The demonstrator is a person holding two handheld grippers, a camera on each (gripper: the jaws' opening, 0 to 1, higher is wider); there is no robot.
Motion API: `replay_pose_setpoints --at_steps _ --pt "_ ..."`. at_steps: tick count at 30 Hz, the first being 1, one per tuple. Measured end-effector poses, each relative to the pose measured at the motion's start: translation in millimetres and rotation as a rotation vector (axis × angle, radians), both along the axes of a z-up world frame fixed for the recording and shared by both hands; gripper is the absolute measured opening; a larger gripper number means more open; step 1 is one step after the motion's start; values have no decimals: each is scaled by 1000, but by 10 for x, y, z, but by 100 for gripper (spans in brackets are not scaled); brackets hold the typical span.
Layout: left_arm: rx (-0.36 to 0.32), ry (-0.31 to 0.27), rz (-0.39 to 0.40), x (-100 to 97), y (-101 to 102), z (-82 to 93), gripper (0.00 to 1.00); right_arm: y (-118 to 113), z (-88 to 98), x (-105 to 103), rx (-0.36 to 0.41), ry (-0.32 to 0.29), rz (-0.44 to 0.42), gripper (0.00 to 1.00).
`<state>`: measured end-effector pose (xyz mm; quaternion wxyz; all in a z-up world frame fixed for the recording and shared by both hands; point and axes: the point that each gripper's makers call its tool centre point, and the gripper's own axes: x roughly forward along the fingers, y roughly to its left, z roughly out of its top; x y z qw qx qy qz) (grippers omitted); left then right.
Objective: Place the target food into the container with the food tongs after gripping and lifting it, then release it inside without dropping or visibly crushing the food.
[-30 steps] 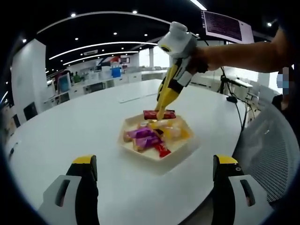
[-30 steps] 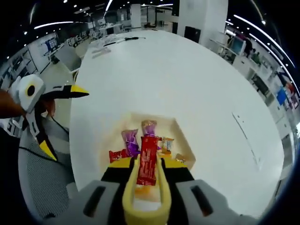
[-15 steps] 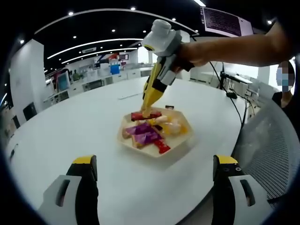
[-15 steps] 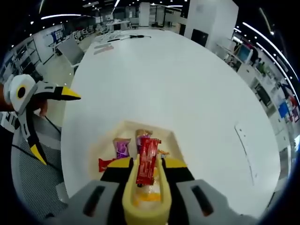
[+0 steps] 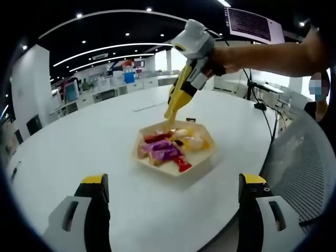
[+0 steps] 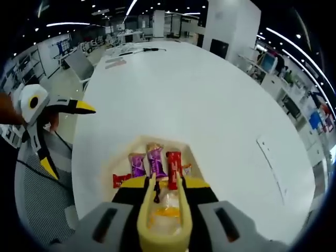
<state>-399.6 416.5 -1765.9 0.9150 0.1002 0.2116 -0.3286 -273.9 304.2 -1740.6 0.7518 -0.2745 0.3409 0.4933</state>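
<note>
In the left gripper view, the right gripper (image 5: 176, 107) reaches in from the upper right, carried by a person's hand (image 5: 220, 55); its yellow food tongs (image 5: 177, 100) now hang above the far edge of the hexagonal tray (image 5: 157, 166), their tips bare, where half a second ago they were lower and carried the red bar; that red snack bar (image 5: 155, 137) now lies inside the tray near its far-left edge, beside the purple packets (image 5: 164, 152) and the yellow-wrapped sweets (image 5: 191, 143); another small red packet (image 5: 182, 167) lies at the near edge of the tray; the tray sits on the white round table (image 5: 73, 147), toward its right side; the left gripper (image 5: 173, 210) hovers at the near table edge, jaws wide apart and holding nothing.

In the right gripper view, the tongs (image 6: 167, 199) run forward between the gripper's jaws with their two arms slightly parted and nothing between them; a second ago the red bar stood clamped there, and now it rests in the tray (image 6: 137, 143) just beyond the tips, next to two purple packets (image 6: 147, 163); the left gripper (image 6: 60, 131) shows at the left, off the table edge, jaws spread.

Judging from this, the release has been made inside the container; the bar looks flat and uncrushed; what remains appears to be only drawing the tongs clear.
</note>
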Motion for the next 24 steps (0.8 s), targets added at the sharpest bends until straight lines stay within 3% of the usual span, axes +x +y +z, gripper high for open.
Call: replay_pose_setpoints --at_steps 12,24 --pt "-3 1 -19 -20 -37 -1 100 -723 101 -107 47 -24 -126 24" --pt "5 2 -23 -20 -36 -15 100 -1188 -56 -189 69 -4 -227 24"
